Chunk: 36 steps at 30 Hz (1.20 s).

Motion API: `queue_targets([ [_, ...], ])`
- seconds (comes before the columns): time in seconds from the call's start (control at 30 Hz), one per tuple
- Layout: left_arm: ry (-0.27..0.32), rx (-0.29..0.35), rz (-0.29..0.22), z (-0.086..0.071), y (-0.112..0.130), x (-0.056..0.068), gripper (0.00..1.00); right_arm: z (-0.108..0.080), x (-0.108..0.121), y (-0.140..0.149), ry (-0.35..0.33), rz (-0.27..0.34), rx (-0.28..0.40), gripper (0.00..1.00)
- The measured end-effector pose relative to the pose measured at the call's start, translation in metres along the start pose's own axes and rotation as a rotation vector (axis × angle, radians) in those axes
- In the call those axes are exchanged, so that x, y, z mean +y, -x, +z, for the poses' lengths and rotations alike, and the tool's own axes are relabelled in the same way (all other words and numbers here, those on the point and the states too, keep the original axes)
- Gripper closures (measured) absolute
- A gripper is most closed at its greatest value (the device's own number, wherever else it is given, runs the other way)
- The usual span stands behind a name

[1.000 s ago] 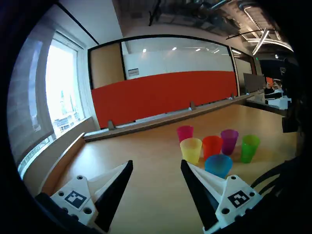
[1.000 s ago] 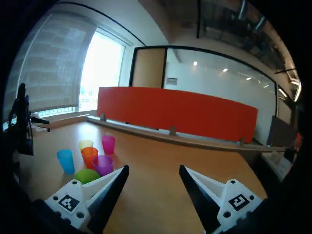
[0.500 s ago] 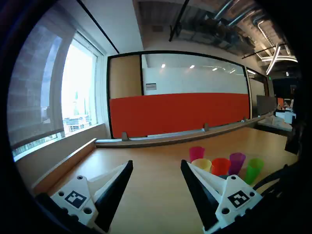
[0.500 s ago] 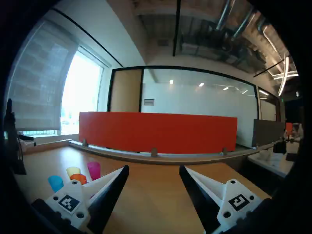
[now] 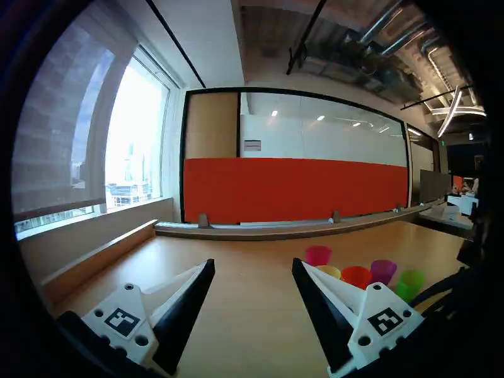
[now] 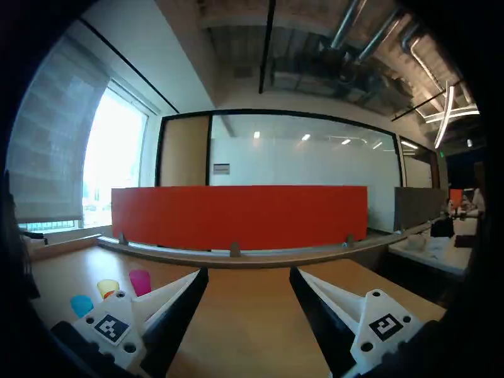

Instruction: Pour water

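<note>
Now: two open grippers over a wood table, plastic cups before the red screen

Overhead, the ceiling (image 5: 378, 38) is bare, with round metal pipes and ducts, well above the red screen (image 5: 296, 189). This screen is a long, flat, matt panel standing on a low rail at the far edge of the table (image 5: 252, 249). A glass wall (image 5: 321, 132) rises directly above the screen, and a tall bright window (image 5: 135, 151) stands left of it. The table is smooth light wood, spreading wide in front of the screen.

The left gripper (image 5: 252, 261) has white plastic fingers (image 5: 183, 302) with black inner faces, pointed like wedges. They are spread wide and hold nothing. The right gripper (image 6: 247, 271) has the same shape, also spread wide and holding nothing.

The cups are small, tapered, translucent plastic, upright in a close group in front of the screen. In the left gripper view the pink cup (image 5: 317, 254) is nearest to the screen. The yellow cup (image 5: 330, 271), orange cup (image 5: 356, 276), purple cup (image 5: 383, 271) and green cup (image 5: 410, 283) stand farther from it, partly hidden behind one finger. In the right gripper view a blue cup (image 6: 81, 305) stands farthest from the screen, and one finger covers part of the group.
</note>
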<state>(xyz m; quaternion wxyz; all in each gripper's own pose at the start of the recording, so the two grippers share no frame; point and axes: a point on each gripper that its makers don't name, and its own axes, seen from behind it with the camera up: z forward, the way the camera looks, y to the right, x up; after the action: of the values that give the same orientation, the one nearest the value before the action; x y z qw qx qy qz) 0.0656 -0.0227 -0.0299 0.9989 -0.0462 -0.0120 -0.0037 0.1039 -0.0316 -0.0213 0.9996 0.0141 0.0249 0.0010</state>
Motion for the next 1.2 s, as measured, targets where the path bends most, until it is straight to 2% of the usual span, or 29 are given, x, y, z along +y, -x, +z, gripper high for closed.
queue_targets([
  [0.2, -0.013, 0.023, 0.028, 0.006, 0.011, 0.011, 0.09, 0.002, 0.008, 0.004, 0.020, 0.008, -0.012, 0.00],
  [0.5, -0.056, 0.049, 0.065, 0.010, 0.025, 0.013, 0.09, 0.002, 0.015, 0.013, 0.042, 0.013, -0.044, 0.00],
  [0.6, -0.069, 0.055, 0.058, 0.010, 0.027, 0.012, 0.09, 0.004, 0.014, 0.015, 0.041, 0.009, -0.054, 0.00],
  [0.9, -0.061, 0.049, -0.001, 0.018, 0.043, 0.021, 0.09, 0.006, 0.004, 0.019, 0.022, -0.007, -0.072, 0.00],
  [1.2, -0.061, 0.056, -0.007, 0.026, 0.051, 0.024, 0.09, 0.006, 0.005, 0.022, 0.023, -0.017, -0.078, 0.00],
])
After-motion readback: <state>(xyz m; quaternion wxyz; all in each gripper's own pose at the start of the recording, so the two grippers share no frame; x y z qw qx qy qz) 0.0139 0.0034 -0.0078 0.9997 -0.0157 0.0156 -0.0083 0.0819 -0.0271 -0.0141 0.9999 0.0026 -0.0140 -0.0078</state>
